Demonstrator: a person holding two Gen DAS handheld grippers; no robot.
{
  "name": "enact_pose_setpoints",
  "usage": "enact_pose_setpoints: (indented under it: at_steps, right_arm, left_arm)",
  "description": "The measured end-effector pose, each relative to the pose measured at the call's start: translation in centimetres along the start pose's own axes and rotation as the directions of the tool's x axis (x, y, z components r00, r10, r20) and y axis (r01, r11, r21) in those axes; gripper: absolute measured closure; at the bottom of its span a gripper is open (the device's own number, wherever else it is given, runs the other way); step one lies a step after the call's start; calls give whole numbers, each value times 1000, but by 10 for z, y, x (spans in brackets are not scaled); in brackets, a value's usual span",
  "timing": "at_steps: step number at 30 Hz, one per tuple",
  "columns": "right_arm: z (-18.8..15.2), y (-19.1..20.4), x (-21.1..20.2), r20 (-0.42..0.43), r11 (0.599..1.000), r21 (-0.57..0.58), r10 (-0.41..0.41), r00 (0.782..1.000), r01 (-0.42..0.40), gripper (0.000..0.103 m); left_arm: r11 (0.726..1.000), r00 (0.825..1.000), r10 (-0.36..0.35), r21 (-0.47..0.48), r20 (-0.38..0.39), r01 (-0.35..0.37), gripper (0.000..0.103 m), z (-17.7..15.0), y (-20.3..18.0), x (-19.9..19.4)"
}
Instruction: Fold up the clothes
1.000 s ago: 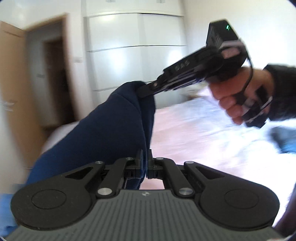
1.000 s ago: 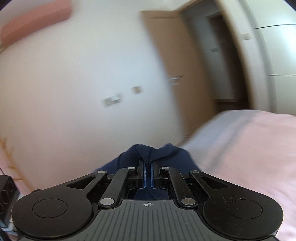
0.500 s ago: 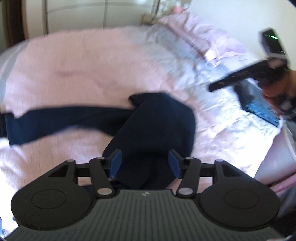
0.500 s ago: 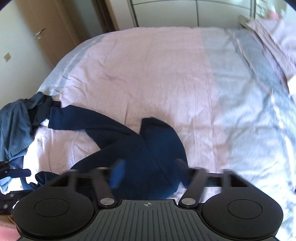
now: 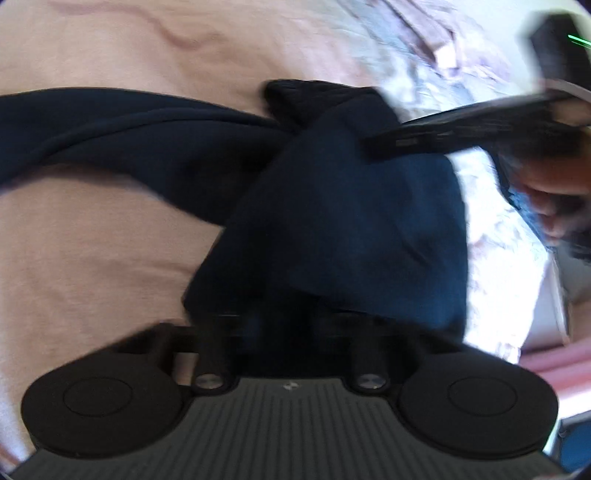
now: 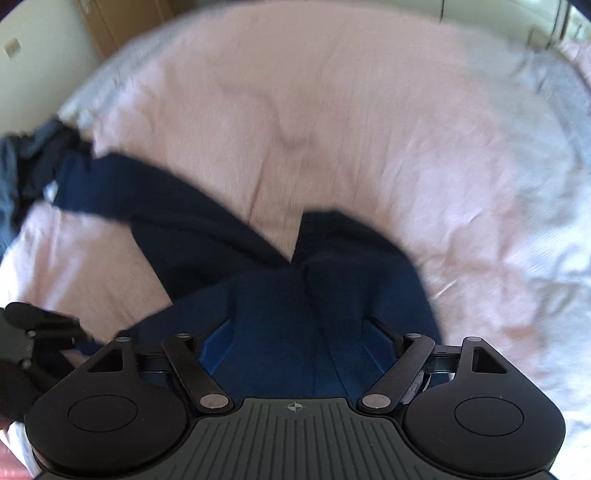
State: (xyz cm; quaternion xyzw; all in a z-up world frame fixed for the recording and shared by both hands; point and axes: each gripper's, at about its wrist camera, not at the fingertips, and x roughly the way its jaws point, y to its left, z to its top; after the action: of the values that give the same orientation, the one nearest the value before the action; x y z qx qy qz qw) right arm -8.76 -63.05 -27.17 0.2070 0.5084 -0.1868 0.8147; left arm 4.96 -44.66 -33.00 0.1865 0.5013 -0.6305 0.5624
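Observation:
A dark navy long-sleeved garment (image 5: 332,206) lies crumpled on the pink bed sheet (image 5: 92,236). One sleeve stretches out to the left (image 5: 92,129). In the right wrist view the garment (image 6: 288,288) lies just under my right gripper (image 6: 299,343), whose jaws stand wide open over the cloth. My left gripper (image 5: 284,325) is low over the garment's near edge; its fingers are blurred and dark against the cloth. The right gripper shows in the left wrist view (image 5: 461,129) above the garment's right side.
A heap of blue-grey clothes (image 6: 22,177) lies at the bed's left edge by the sleeve end. A white wardrobe (image 6: 498,11) stands beyond the bed. A wooden door (image 6: 107,18) is at the back left. The left gripper's body (image 6: 33,332) shows at the lower left.
Both grippers let go of the lifted garment and it dropped onto the bed. Both have since moved lower and closer over the cloth.

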Motion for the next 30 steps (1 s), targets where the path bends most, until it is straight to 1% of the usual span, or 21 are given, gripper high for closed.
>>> enact_pose_setpoints:
  at_steps: [1, 2, 4, 6, 8, 10, 11, 12, 13, 14, 16, 17, 18, 19, 20, 21, 24, 26, 27, 28, 30]
  right_arm:
    - [-2, -6, 4, -6, 999, 42, 23, 1000, -22, 66]
    - [-5, -13, 6, -11, 996, 79, 42, 999, -41, 73]
    - [-18, -22, -17, 12, 997, 70, 24, 1000, -24, 82]
    - [-40, -37, -58, 59, 995, 98, -20, 998, 14, 83]
    - [-68, -60, -104, 101, 983, 176, -68, 993, 50, 83]
    - [-103, -90, -141, 107, 957, 274, -129, 986, 95, 82]
    - [-125, -106, -152, 88, 937, 323, -169, 982, 132, 81]
    - [-147, -122, -156, 52, 912, 377, -198, 979, 164, 79]
    - [-168, -140, -157, -6, 875, 441, -222, 975, 202, 62]
    - [-188, -157, -157, -75, 825, 503, -253, 964, 256, 51]
    - [-214, -175, -165, -88, 768, 567, -302, 949, 297, 51]
    - [-225, -183, -169, -89, 742, 595, -322, 943, 309, 50]
    - [-230, -185, -172, -53, 746, 605, -312, 949, 279, 48]
    - [-231, -185, -173, -23, 754, 608, -297, 955, 249, 41]
    - [-230, -181, -170, 9, 770, 603, -269, 963, 209, 30]
    - [-226, -174, -166, 46, 794, 588, -226, 973, 156, 26]
    - [-205, -135, -144, 137, 852, 524, -90, 987, 5, 16]
    - [-187, -105, -122, 151, 889, 453, -1, 989, -68, 13]
    - [-179, -92, -109, 136, 910, 409, 15, 991, -70, 13]
    - [-172, -79, -95, 115, 929, 364, 29, 993, -69, 13]
    - [-165, -63, -61, 3, 962, 272, -2, 1000, 1, 13]
  left_arm:
    - [998, 999, -35, 53, 19, 34, 98, 1, -17, -8]
    - [992, 997, -72, 106, 36, 68, 99, 1, -34, -16]
    - [968, 987, -146, 212, 64, 130, 99, 3, -68, -32]
    - [930, 971, -223, 318, 83, 186, 99, 4, -102, -48]
    - [875, 949, -305, 416, 78, 247, 99, 5, -137, -59]
    - [799, 913, -408, 479, -10, 363, 95, 5, -180, -44]
    - [763, 895, -441, 498, -63, 411, 89, 5, -200, -34]
    - [741, 886, -445, 503, -127, 444, 72, 3, -218, -19]
    - [726, 879, -440, 505, -183, 468, 64, 0, -233, -4]
    - [725, 884, -418, 510, -211, 464, 64, -4, -243, 7]
    - [737, 906, -366, 529, -212, 421, 64, -10, -251, 19]
    - [763, 918, -352, 511, -185, 396, 64, -8, -246, 19]
    - [792, 927, -338, 483, -160, 372, 64, -6, -239, 19]
    - [826, 937, -321, 443, -140, 349, 64, -2, -227, 19]
    - [853, 949, -291, 416, -125, 316, 64, 0, -214, 18]
    - [874, 959, -257, 396, -115, 282, 64, 2, -201, 18]
    - [913, 984, -134, 373, -115, 168, 64, 3, -159, 16]
    - [928, 993, -70, 360, -97, 100, 64, 4, -129, 8]
    - [929, 996, -34, 363, -88, 64, 63, 9, -117, 3]
    - [929, 997, 2, 369, -75, 26, 61, 18, -107, -2]
    - [920, 997, 57, 389, -49, -33, 54, 36, -91, -3]
